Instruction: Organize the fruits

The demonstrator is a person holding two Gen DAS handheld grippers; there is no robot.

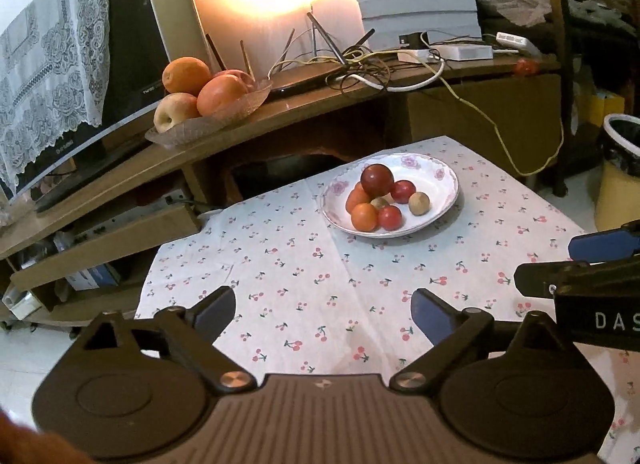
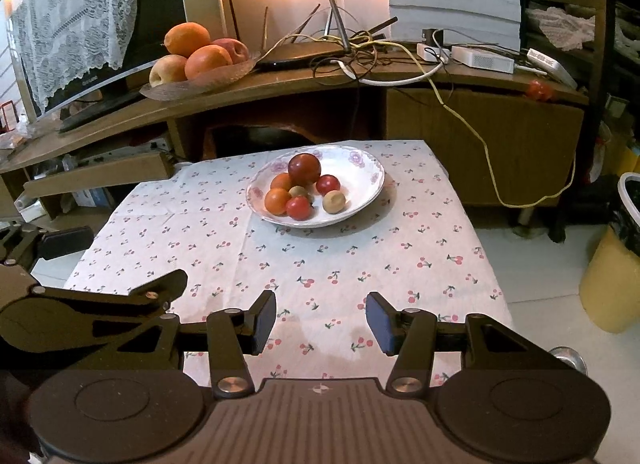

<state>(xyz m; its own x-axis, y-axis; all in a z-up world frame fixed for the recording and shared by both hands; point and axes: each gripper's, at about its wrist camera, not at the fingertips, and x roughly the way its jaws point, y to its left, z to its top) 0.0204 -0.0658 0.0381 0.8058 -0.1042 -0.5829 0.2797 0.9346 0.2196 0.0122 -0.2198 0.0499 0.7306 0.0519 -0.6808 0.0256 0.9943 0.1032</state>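
The left gripper [image 1: 323, 310] is held wide open and empty; the right gripper [image 2: 321, 322] half open, empty. Ahead of both, fruits [image 2: 304, 186] are piled in a plate [image 2: 362, 200].

White capitals "DAS" stand on the black body of the right gripper [image 1: 592, 260] where it enters the left wrist view at the right edge; the word is cut off by the frame. Small pale lettering beginning "TW" appears on the dark screen of the television [image 1: 132, 44], and a further logo sits on its lower silver bezel, too small and distorted to read in either view. The white strip-shaped device [image 2: 550, 64] at the right end of the wooden shelf [image 2: 280, 88] bears a printed label whose characters cannot be made out.
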